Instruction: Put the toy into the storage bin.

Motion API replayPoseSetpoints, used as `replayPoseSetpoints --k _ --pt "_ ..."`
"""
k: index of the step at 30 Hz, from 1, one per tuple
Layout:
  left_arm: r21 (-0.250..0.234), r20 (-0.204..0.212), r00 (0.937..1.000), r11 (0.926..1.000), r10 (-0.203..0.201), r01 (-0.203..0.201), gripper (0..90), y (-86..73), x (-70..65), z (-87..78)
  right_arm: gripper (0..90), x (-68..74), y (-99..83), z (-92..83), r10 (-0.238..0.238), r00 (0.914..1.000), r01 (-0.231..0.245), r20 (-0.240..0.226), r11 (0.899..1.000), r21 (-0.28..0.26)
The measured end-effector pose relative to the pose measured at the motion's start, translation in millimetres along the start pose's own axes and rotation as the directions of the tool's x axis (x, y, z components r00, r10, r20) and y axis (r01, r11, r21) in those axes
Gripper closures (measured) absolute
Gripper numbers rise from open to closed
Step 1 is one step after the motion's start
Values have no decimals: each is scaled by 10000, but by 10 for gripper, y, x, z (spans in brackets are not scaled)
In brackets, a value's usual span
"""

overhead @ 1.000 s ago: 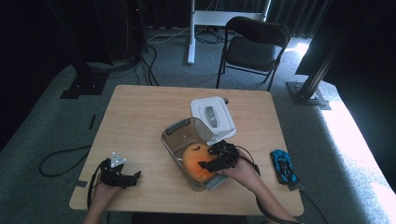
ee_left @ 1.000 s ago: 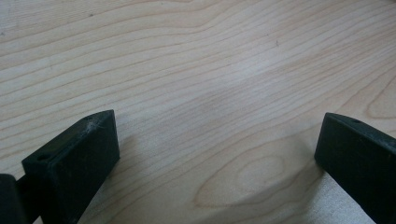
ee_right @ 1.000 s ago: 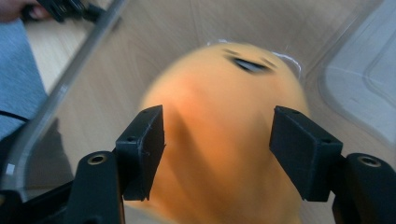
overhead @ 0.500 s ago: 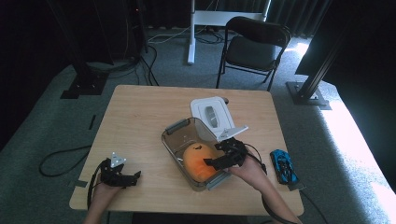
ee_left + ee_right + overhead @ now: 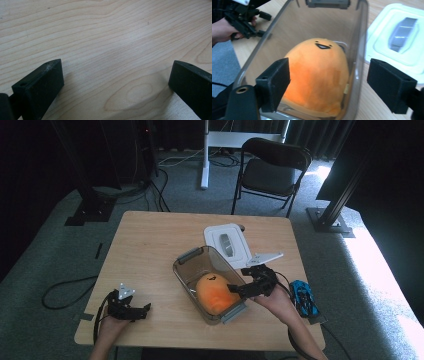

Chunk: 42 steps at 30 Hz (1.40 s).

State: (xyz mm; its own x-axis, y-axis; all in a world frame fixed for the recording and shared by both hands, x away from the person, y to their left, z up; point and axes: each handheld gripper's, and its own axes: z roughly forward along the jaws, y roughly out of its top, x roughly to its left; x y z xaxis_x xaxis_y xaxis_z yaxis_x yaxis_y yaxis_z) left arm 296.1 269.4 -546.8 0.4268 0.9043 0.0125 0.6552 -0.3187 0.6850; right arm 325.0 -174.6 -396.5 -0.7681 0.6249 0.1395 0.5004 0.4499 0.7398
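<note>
An orange plush toy point(image 5: 214, 292) point(image 5: 317, 75) with a small black face lies inside a clear plastic container point(image 5: 187, 257) point(image 5: 359, 50) at the table's middle. My right gripper point(image 5: 235, 290) point(image 5: 329, 75) hovers at the container's right rim, pointing at the plush. Its jaws have just been opening and now stand wide apart, with no pad touching the plush. The container's white lid point(image 5: 227, 244) point(image 5: 397, 40) lies flat just behind it. My left gripper point(image 5: 142, 309) point(image 5: 115, 80) rests open near the table's front left, over bare wood.
A blue toy car point(image 5: 302, 297) sits near the table's right edge, beside my right hand. A black folding chair point(image 5: 272, 170) stands beyond the far edge. The wooden table point(image 5: 100, 37) has free room at left and back.
My right gripper has drawn back to the right and a little up from the plush, with its jaws wider apart. The plush stays in the container. The left gripper has not moved.
</note>
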Motion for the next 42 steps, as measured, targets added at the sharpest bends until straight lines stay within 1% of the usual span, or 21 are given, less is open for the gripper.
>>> replayPoseSetpoints --k 6,9,10,12,17,18,20,22,23,26,27,28,29,30,35,36,37,38,40,41,42 --pt "-1 -3 10000 10000 0 0 2 0 0 0 128 -76 -55 -89 172 9996 -167 237 9996 -221" --pt "12 -4 10000 10000 20 -20 2 1 1 -1 126 -119 -98 -136 274 9987 -260 433 9991 -323" --pt "13 -2 10000 10000 20 -20 2 1 1 -1 126 -134 -114 -152 334 9977 -314 595 9989 -338" --pt "13 -3 10000 10000 21 -21 2 1 2 -1 128 -180 -149 -184 493 9968 -467 630 9980 -426" --pt "12 0 10000 10000 2 -2 2 0 0 -1 133 -284 -237 -263 785 9930 -735 880 9955 -593" --pt "13 2 10000 10000 3 -3 3 0 0 -1 139 -314 -270 -287 887 9907 -820 1030 9943 -677" --pt "-9 -3 10000 10000 -13 13 2 0 -1 1 138 -356 -308 -300 1006 9894 -943 1051 9935 -632" --pt "2 -3 10000 10000 3 -3 2 0 0 0 138 -397 -354 -306 1126 9860 -1054 1233 9924 -638" --pt "-1 -4 10000 10000 1 -1 3 0 0 0 138 -413 -370 -308 1156 9856 -1085 1233 9921 -628" --pt "13 -2 10000 10000 14 -14 2 0 1 -1 138 -473 -443 -333 1360 9825 -1277 1272 9892 -717" --pt "14 -3 10000 10000 17 -17 3 0 1 -1 138 -483 -467 -344 1402 9794 -1295 1452 9883 -806" --pt "14 -3 10000 10000 17 -17 2 0 1 -1 138 -483 -467 -344 1402 9794 -1295 1452 9883 -806" --pt "14 -3 10000 10000 16 -16 2 0 1 -1 137 -498 -491 -353 1453 9767 -1330 1581 9874 -854" --pt "14 -4 10000 10000 17 -17 3 0 1 -1 134 -543 -542 -374 1608 9731 -1472 1652 9849 -916" --pt "14 -3 10000 10000 18 -18 2 0 1 -1 134 -665 -687 -430 2085 9595 -1922 1893 9761 -1009" --pt "14 -3 10000 10000 18 -18 2 0 1 -1 135 -694 -724 -449 2204 9545 -2023 2010 9735 -1065" --pt "14 -3 10000 10000 18 -18 2 0 1 -1 135 -716 -752 -461 2321 9516 -2135 2015 9707 -1098" --pt "12 -2 10000 10000 14 -14 3 0 0 -1 135 -742 -785 -476 2410 9463 -2208 2156 9687 -1137" --pt "13 -2 10000 10000 14 -14 2 0 0 -1 135 -776 -828 -493 2510 9416 -2301 2246 9663 -1153" --pt "14 -3 10000 10000 16 -16 2 0 1 -1 135 -793 -852 -500 2592 9363 -2370 2370 9643 -1184" --pt "14 -2 10000 10000 16 -16 2 0 1 -1 135 -812 -877 -505 2627 9332 -2396 2452 9634 -1205"
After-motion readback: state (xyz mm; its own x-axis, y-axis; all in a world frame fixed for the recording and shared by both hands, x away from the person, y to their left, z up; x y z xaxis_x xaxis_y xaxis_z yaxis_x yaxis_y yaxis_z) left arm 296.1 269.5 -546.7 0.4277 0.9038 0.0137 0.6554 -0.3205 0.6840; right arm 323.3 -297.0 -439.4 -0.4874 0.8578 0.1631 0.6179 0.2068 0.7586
